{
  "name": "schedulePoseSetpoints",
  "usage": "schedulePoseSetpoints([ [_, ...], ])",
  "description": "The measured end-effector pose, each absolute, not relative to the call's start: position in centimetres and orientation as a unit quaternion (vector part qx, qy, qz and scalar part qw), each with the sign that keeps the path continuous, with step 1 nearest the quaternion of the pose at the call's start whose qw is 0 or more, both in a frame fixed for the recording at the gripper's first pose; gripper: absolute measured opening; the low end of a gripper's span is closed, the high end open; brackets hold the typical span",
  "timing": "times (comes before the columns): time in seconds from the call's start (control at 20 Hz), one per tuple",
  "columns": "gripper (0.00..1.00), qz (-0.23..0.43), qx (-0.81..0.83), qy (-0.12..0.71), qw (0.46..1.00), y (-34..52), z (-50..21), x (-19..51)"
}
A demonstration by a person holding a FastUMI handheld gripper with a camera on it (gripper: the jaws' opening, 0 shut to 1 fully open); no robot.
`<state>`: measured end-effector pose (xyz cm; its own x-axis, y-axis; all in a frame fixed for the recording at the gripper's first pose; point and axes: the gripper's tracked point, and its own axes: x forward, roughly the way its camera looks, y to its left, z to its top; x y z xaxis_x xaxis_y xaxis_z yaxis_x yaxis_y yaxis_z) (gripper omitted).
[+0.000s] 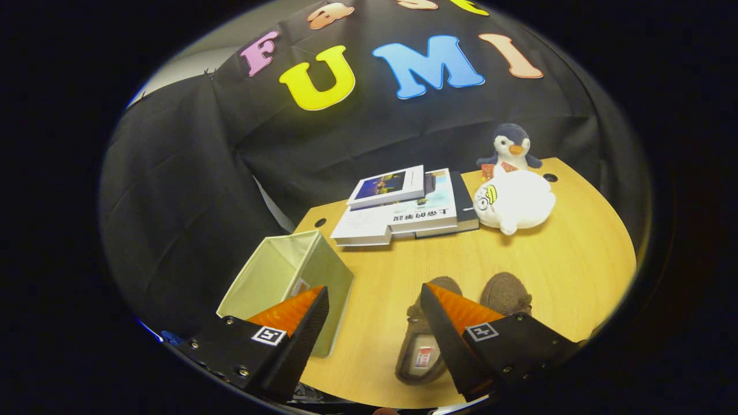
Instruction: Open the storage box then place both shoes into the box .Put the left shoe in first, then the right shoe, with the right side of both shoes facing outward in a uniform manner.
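Tongs: the tongs (375, 300) hung above the worktop with their two fingers spread wide apart and nothing between them but bare wood.
Left finger: it crossed in front of the near corner of the box (288, 276).
Right finger: it overlapped the nearer shoe (420, 351), without pressing on it as far as could be seen.
Box: pale green, standing by the near-left edge of the worktop (571, 271), its mouth already open and its inside bare where visible.
Shoes: two brown fuzzy slippers side by side, just right of the box; the second shoe (506, 293) lay beyond the right finger.
Which shoe was left: could not be told from this angle.
Beyond: books (403, 210) stacked mid-worktop, a white plush (513, 202) beside them, a penguin (510, 147) behind it.
Step in hand: judged to be the start of shoe loading, since the box stood open and both shoes were still out on the worktop.
Next move: likely called for lowering the tongs over the left shoe, closing on its collar or side, lifting it, then carrying it left into the box with its right side turned outward.
Care needed: picking the correct shoe first, and clearing the box rim on the way in.
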<state>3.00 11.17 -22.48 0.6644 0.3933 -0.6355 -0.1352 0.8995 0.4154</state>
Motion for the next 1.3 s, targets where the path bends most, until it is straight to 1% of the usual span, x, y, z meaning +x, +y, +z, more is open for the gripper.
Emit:
schedulePoseSetpoints([
  [0.55, 0.98, 0.108, 0.133, 0.459, 0.872, 7.2, -30.5, -0.1],
  [0.95, 0.97, 0.098, 0.121, 0.510, 0.846, 6.5, -34.9, -1.7],
  [1.1, 0.92, 0.093, 0.119, 0.519, 0.842, 6.5, -35.5, -1.7],
  [1.15, 0.92, 0.091, 0.118, 0.521, 0.840, 6.6, -35.7, -1.6],
  [1.25, 0.78, 0.086, 0.115, 0.528, 0.837, 6.4, -36.3, -1.6],
  [1.3, 0.74, 0.083, 0.113, 0.532, 0.835, 6.3, -36.6, -1.4],
])
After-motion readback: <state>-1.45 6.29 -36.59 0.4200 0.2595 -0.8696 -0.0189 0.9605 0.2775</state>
